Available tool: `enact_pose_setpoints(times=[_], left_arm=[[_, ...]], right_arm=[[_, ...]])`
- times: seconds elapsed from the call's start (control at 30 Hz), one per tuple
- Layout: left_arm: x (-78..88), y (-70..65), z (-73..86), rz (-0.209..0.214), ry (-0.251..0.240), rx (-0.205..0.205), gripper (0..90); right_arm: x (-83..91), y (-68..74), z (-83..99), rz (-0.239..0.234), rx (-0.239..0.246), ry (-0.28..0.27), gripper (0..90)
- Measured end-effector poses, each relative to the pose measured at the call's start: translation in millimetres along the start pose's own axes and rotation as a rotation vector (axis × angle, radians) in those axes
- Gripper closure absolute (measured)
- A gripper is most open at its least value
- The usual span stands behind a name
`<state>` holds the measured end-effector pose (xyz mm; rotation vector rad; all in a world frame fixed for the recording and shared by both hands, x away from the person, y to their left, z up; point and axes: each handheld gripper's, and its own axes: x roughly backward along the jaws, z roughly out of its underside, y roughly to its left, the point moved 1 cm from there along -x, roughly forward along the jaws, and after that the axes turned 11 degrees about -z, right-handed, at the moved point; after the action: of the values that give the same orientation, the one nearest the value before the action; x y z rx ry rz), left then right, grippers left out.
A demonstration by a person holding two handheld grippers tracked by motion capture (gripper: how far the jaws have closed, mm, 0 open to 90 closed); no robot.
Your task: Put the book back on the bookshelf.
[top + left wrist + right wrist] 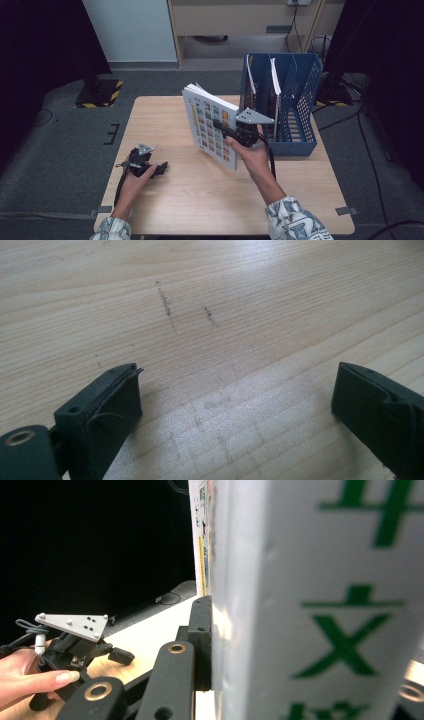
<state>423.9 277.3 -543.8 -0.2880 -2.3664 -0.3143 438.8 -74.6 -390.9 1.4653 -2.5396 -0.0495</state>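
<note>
The left gripper (161,169) rests on the wooden table (165,125) near its left edge, jaws spread wide with bare wood between them. Toward the middle, the right gripper (227,131) clamps a thick white book (212,127), upright above the tabletop, its cover a grid of small coloured pictures and its spine printed with green characters. Just right stands the blue file rack (300,100), papers in its slots, near the table's far right edge.

Pretty even overhead light w/ dark edges in the high view, soft glare on the table (280,300), and the book (320,600) is blurry up close.
</note>
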Motion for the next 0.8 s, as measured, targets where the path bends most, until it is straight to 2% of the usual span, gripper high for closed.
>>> enact_pose_setpoints(times=[0.8], left_arm=[[0.1,-0.6,-0.1,0.0,0.005,-0.001,4.3]], right_arm=[[42.2,1.9,6.9,-0.019,-0.003,-0.029,73.9]])
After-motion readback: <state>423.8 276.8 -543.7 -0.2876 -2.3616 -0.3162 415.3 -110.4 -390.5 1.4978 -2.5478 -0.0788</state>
